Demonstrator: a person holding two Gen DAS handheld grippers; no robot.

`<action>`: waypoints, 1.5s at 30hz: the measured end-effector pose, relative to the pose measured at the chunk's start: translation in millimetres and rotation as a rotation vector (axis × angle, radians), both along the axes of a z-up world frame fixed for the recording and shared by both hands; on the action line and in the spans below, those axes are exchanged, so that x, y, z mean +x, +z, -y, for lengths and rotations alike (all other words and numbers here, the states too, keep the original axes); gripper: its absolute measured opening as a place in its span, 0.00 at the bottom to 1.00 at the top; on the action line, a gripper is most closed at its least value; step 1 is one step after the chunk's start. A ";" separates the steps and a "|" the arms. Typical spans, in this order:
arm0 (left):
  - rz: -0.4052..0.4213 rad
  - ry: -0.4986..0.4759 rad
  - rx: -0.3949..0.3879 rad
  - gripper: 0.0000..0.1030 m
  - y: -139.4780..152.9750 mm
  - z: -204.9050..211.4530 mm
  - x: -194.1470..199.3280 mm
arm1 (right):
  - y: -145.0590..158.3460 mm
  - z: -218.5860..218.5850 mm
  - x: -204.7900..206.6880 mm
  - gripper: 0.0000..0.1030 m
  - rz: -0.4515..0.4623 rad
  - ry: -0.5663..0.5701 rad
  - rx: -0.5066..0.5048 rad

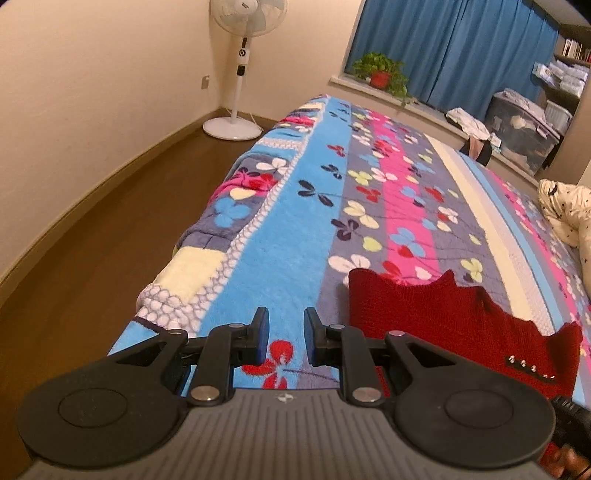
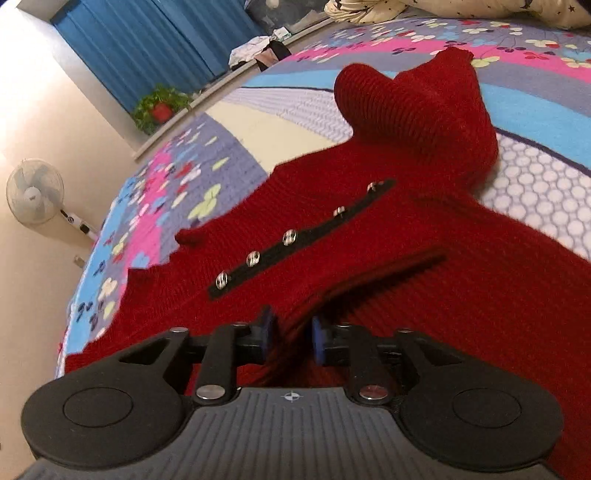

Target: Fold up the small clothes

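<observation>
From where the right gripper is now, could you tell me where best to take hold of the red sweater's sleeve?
Probably at the cuff, the far tip of the sleeve, coming from its open right side over the blanket. The sleeve lies flat and stretched away from the body, so its thin end edge should pinch easily.

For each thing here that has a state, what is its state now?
red sweater: lying on the bed, partly folded, snaps closed
left gripper: open, nothing between its fingers
right gripper: open over a sweater fold
curtain: drawn closed
standing fan: upright; running or not, cannot tell
</observation>
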State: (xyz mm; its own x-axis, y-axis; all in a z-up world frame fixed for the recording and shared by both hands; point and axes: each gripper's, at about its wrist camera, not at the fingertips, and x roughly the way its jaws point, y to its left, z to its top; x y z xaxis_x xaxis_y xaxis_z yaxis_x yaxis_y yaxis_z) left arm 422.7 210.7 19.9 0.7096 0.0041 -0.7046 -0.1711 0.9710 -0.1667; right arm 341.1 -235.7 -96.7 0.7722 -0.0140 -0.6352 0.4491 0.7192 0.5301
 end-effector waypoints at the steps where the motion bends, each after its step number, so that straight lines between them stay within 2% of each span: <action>1: -0.003 -0.004 0.007 0.21 -1.1 2.1 0.9 | 0.9 5.4 0.4 0.31 -0.006 -0.037 0.016; 4: -0.009 -0.034 0.020 0.21 -4.1 10.7 2.6 | -0.4 24.0 5.5 0.29 -0.008 -0.100 0.064; 5: -0.012 -0.047 0.022 0.21 -5.4 14.0 2.9 | 1.4 26.5 8.9 0.15 -0.015 -0.092 0.044; 7: -0.019 -0.071 0.027 0.21 -8.0 20.2 3.8 | 14.5 23.9 15.0 0.10 0.016 -0.049 -0.027; 10: -0.026 -0.096 0.038 0.21 -10.9 29.0 4.1 | 43.3 13.0 10.6 0.10 0.190 0.045 -0.157; 11: -0.026 -0.106 0.037 0.21 -11.6 31.6 4.2 | 45.5 13.3 9.7 0.10 0.212 0.061 -0.191; 12: -0.027 -0.120 0.034 0.21 -12.9 34.8 4.5 | 41.2 15.2 12.6 0.10 0.175 0.060 -0.219; 13: -0.032 -0.134 0.033 0.21 -14.7 38.5 5.1 | 30.3 21.5 19.6 0.11 0.087 0.047 -0.223; 15: -0.048 -0.157 0.036 0.21 -19.8 46.0 6.2 | 3.6 39.7 29.1 0.15 -0.079 0.035 -0.147; 16: -0.054 -0.168 0.042 0.21 -22.0 49.4 6.7 | -2.7 46.4 25.9 0.15 -0.088 0.032 -0.116; 19: -0.066 -0.204 0.057 0.21 -26.9 59.1 7.3 | 8.2 44.2 3.5 0.27 -0.026 0.021 -0.211; 22: -0.078 -0.244 0.020 0.21 -33.2 67.4 7.1 | 14.1 44.4 -16.5 0.27 0.037 0.002 -0.229; 24: -0.098 -0.269 -0.008 0.21 -41.4 73.3 9.1 | 15.7 45.9 -11.6 0.27 0.059 0.035 -0.219; 25: -0.109 -0.279 -0.011 0.21 -46.2 77.4 9.8 | 13.3 47.7 -3.6 0.27 0.039 0.074 -0.220; 27: -0.144 -0.296 -0.011 0.21 -60.7 83.6 13.1 | 4.1 49.4 15.8 0.28 -0.095 0.140 -0.216; 30: -0.206 -0.291 0.004 0.24 -87.8 87.8 18.6 | 20.7 60.6 18.6 0.27 -0.100 0.148 -0.184; 34: -0.198 -0.268 0.011 0.26 -78.8 88.1 17.7 | 60.1 73.7 2.4 0.34 0.003 0.222 -0.207; 37: -0.094 -0.293 0.015 0.26 -66.0 92.4 10.8 | 79.3 91.4 -13.5 0.41 0.036 0.262 -0.253; 38: -0.112 -0.299 0.019 0.26 -73.5 94.0 12.4 | 83.1 100.1 -19.0 0.43 0.037 0.266 -0.268; 39: -0.182 -0.294 0.050 0.27 -89.9 97.3 15.8 | 84.5 109.8 -23.4 0.44 0.031 0.265 -0.281; 40: -0.197 -0.290 0.074 0.35 -98.2 100.1 13.8 | 86.9 118.4 -32.4 0.45 0.023 0.261 -0.290; 42: -0.163 -0.275 0.135 0.37 -91.3 109.1 7.8 | 87.3 136.3 -41.5 0.45 0.008 0.241 -0.296; 45: -0.058 -0.295 0.152 0.39 -73.0 124.0 -13.2 | 84.2 163.9 -58.8 0.45 0.020 0.200 -0.288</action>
